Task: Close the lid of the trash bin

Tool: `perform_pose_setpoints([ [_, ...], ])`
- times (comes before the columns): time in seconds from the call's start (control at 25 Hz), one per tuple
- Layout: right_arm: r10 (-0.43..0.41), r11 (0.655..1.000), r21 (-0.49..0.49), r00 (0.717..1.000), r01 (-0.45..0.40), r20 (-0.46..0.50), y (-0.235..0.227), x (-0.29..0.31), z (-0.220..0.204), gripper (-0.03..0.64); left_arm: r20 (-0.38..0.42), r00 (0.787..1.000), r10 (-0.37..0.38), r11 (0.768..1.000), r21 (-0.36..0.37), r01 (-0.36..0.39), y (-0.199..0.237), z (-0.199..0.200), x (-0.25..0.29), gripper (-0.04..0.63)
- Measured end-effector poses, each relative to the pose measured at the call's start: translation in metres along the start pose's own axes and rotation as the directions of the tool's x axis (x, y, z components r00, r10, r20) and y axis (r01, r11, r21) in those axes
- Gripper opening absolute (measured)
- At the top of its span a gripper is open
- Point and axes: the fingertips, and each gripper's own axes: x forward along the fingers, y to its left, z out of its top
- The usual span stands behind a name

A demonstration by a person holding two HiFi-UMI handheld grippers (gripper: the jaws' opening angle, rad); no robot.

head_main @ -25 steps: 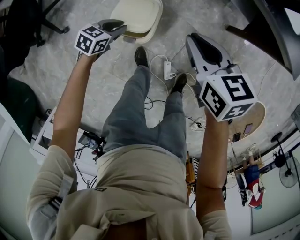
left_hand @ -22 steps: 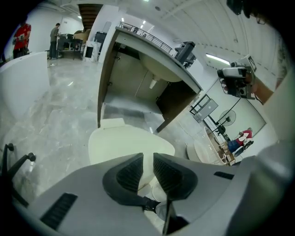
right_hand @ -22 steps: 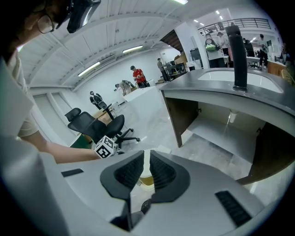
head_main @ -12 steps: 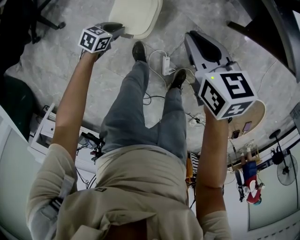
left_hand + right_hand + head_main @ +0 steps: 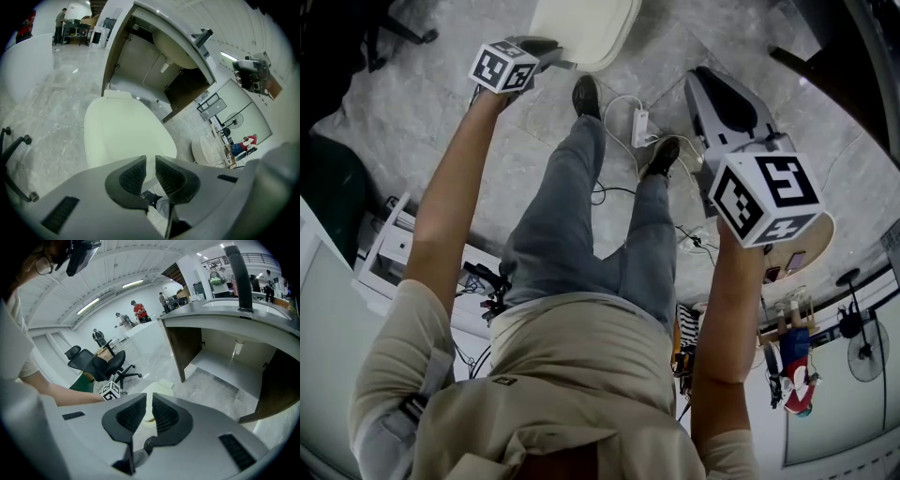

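Observation:
The trash bin's cream lid [image 5: 586, 26] lies flat on the floor bin at the top of the head view. In the left gripper view the lid [image 5: 126, 133] fills the middle. My left gripper [image 5: 564, 62] hovers at the lid's near left edge; I cannot tell whether it touches. Its jaws [image 5: 150, 160] have just been closing and stand a narrow gap apart with nothing between them. My right gripper [image 5: 698, 77] hangs to the right, well away from the bin, jaws [image 5: 149, 400] slightly apart and empty. The right gripper view shows the lid [image 5: 158, 390] small and far off.
The person's shoes [image 5: 584, 94] stand just before the bin. A white power strip [image 5: 639, 127] and cables lie beside them. A counter with a sink [image 5: 178, 51] rises behind the bin. An office chair [image 5: 101, 364] stands to the left, a round table [image 5: 817, 234] to the right.
My left gripper has sunk toward the lid. The dark gap under the lid's front edge, seen a second ago, no longer shows. My right gripper has lowered a little.

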Motion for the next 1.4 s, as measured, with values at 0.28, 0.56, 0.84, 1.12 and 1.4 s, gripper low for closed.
perform_pose_setpoints([
  [0.28,-0.007,1.000,0.016,1.000,0.007,-0.022,-0.009,0.003,-0.013,0.028,-0.046,0.999,-0.006,1.000,-0.015,0.005,0.010,-0.012,0.022,0.074],
  [0.56,-0.013,1.000,0.019,0.999,0.014,-0.034,-0.007,0.003,-0.022,0.028,-0.077,0.997,-0.001,1.000,-0.009,0.000,0.017,-0.020,0.035,0.046],
  [0.84,-0.015,1.000,0.007,0.999,0.015,-0.038,-0.001,0.007,-0.022,0.028,-0.114,0.993,0.041,0.998,0.050,-0.035,0.021,-0.023,0.041,0.035],
  [1.12,-0.009,1.000,-0.024,0.999,0.008,-0.039,0.012,0.002,-0.015,0.028,-0.098,0.995,-0.003,1.000,0.002,0.004,0.010,-0.021,0.038,0.044],
  [1.4,-0.004,0.996,-0.089,1.000,0.004,0.001,0.035,-0.030,0.017,0.028,-0.039,0.999,-0.005,0.998,0.060,0.008,-0.025,0.010,-0.010,0.044],
])
